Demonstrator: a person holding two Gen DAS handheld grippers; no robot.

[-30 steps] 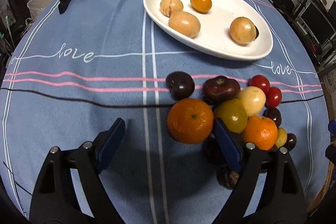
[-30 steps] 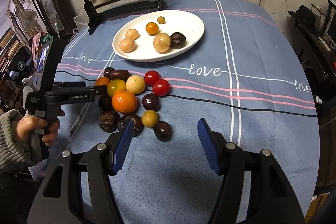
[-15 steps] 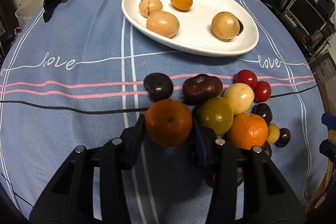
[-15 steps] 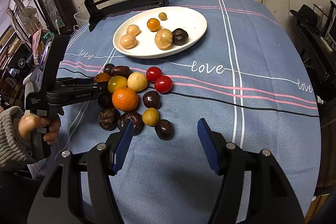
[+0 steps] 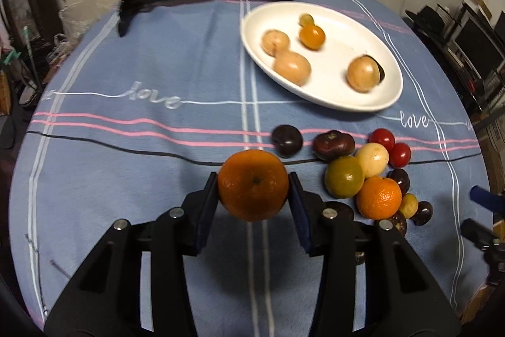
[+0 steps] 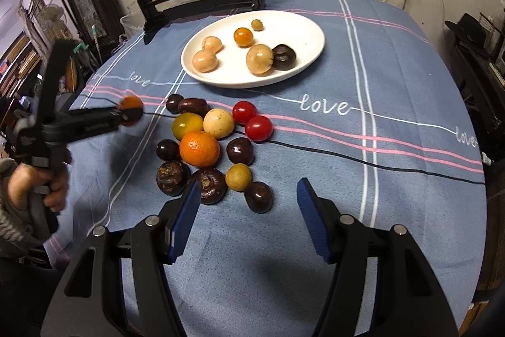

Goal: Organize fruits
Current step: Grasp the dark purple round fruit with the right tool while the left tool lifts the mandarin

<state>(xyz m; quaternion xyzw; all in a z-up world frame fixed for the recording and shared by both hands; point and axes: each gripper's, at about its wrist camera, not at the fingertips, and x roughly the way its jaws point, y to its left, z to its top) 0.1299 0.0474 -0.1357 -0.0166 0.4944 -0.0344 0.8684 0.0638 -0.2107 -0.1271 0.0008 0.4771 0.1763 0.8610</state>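
The left gripper (image 5: 253,190) is clamped on an orange (image 5: 253,184), its blue pads pressed to the fruit's two sides at lower centre of the left wrist frame; the fruit is clear of the cloth, with its shadow on the blue below it. In the right wrist view that same gripper (image 6: 127,112) reaches in from the left edge, blurred, with the orange (image 6: 128,104) at its tip and a hand (image 6: 38,185) around its grip at lower left. The right gripper (image 6: 249,212) stands about half open with nothing between its blue pads, at the bottom of its own frame, above bare tablecloth (image 6: 394,122). Just beyond its left pad lies the fruit pile (image 6: 214,147): a second orange (image 6: 199,148) in the middle, dark round fruits around it, a green-yellow one and a pale one behind it, two red tomatoes (image 6: 252,120) on the right side of the pile. In the left wrist view the pile (image 5: 363,176) sits right of centre, near the held orange but apart from it. Beyond the pile, at upper centre of the right wrist frame, the white plate (image 6: 303,24) holds three tan fruits, a small orange one, a small greenish one and a dark one. A black stand (image 6: 195,5) with a round picture panel rises at the table's far edge
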